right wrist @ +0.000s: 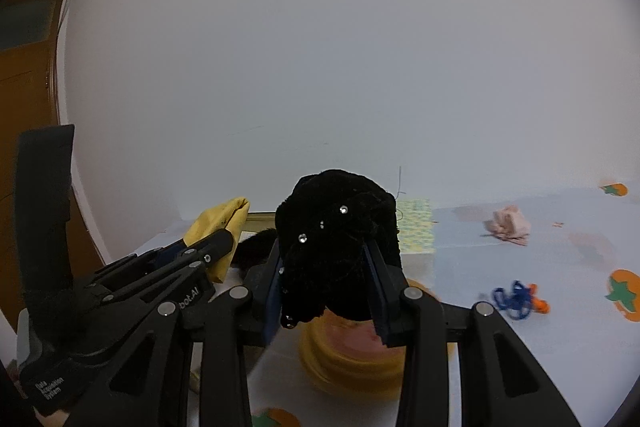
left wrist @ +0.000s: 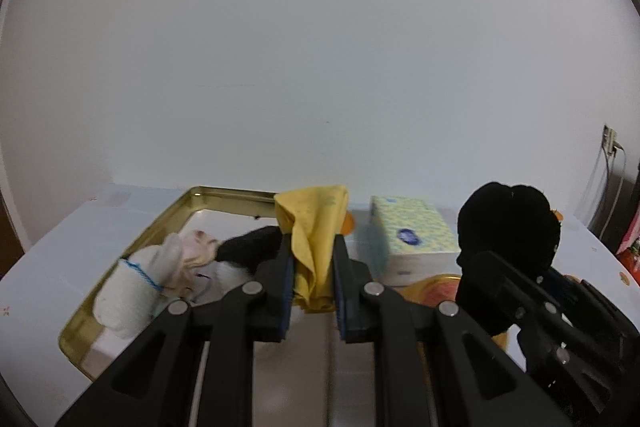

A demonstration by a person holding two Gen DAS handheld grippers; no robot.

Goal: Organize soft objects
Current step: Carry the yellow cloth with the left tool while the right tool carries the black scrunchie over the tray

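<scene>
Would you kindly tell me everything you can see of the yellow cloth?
The yellow cloth is a thin, soft, crumpled piece, faintly patterned. The left gripper is shut on its lower folds, so it stands bunched upward between the fingers, its top flopping over. It is held above the near edge of the gold tray. In the right wrist view it shows at left.

Left gripper (left wrist: 311, 259): jaws closed tight, a yellow cloth (left wrist: 314, 227) pinched between the pads and bunched above the tips. Pointed slightly downward. Right gripper (right wrist: 326, 275): jaws held partly apart, clamped on a black plush item (right wrist: 336, 227) that bulges over both fingers. The two grippers are carried side by side, left one seen at the right one's left.
</scene>
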